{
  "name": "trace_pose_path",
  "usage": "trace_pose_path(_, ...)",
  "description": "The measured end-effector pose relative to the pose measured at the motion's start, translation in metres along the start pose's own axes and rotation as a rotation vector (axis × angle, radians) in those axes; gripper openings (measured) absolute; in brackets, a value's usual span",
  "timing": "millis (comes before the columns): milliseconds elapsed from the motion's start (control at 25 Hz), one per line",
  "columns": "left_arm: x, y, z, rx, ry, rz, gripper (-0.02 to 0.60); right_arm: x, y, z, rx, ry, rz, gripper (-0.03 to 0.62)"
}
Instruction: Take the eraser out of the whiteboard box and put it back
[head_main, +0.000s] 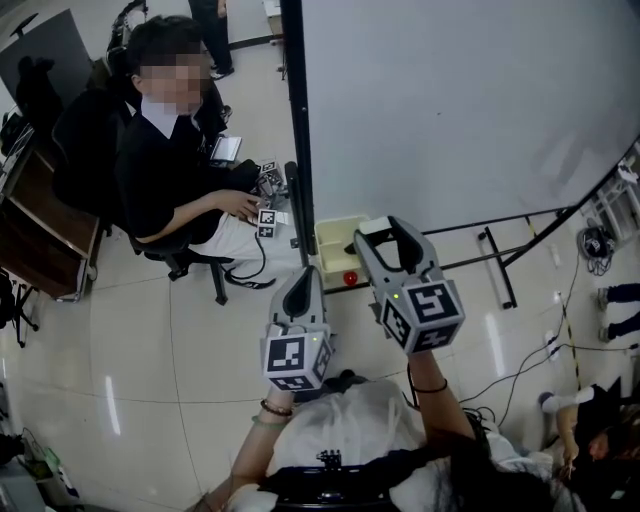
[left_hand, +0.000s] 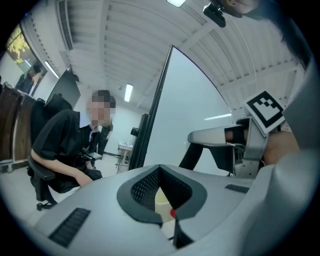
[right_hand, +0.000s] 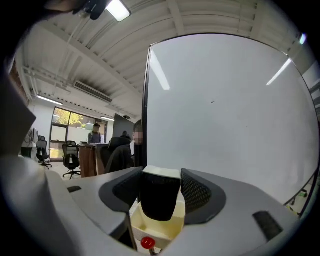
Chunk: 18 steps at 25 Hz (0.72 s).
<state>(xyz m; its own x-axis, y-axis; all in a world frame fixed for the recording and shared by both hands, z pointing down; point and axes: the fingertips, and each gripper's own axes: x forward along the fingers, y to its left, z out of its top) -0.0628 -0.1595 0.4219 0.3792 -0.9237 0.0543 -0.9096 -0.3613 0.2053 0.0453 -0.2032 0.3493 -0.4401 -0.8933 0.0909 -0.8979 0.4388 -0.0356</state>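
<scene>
A pale yellow box (head_main: 332, 232) hangs at the whiteboard's (head_main: 450, 100) lower left corner, with a red knob (head_main: 350, 278) below it. My right gripper (head_main: 383, 233) is level in front of the board, shut on the eraser (head_main: 369, 231). In the right gripper view the eraser (right_hand: 159, 197), black with a white top, sits pressed between both pads just above the open box (right_hand: 152, 229). My left gripper (head_main: 303, 282) hangs to the left and lower, its tips together and nothing in it. In the left gripper view its jaws (left_hand: 160, 172) touch, with the box (left_hand: 162, 201) beyond them.
A person in black (head_main: 170, 170) sits on a chair left of the whiteboard's dark frame post (head_main: 295, 120), hands near marker-cube devices (head_main: 268, 220). The whiteboard stand's legs (head_main: 495, 265) and cables (head_main: 540, 350) lie on the tiled floor at right. A desk (head_main: 40, 230) stands at far left.
</scene>
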Motion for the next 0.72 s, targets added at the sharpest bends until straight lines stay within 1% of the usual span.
trace_pose_path(120, 0.000, -0.002, 0.001, -0.003, -0.012, 0.003, 0.003, -0.015, 0.005, -0.009, 0.004, 0.008, 0.011, 0.250)
trace_pose_path(360, -0.006, -0.007, 0.009, 0.006, -0.054, 0.011, 0.003, -0.020, 0.011, -0.028, 0.013, 0.022, 0.036, 0.250)
trace_pose_path(640, -0.011, -0.005, 0.006, 0.010, -0.044, 0.034, 0.003, -0.019, 0.013, -0.031, 0.017, 0.021, 0.047, 0.249)
trace_pose_path(720, -0.012, -0.007, 0.006, 0.020, -0.043, 0.024, 0.002, -0.019, 0.013, -0.033, 0.015, 0.022, 0.050, 0.249)
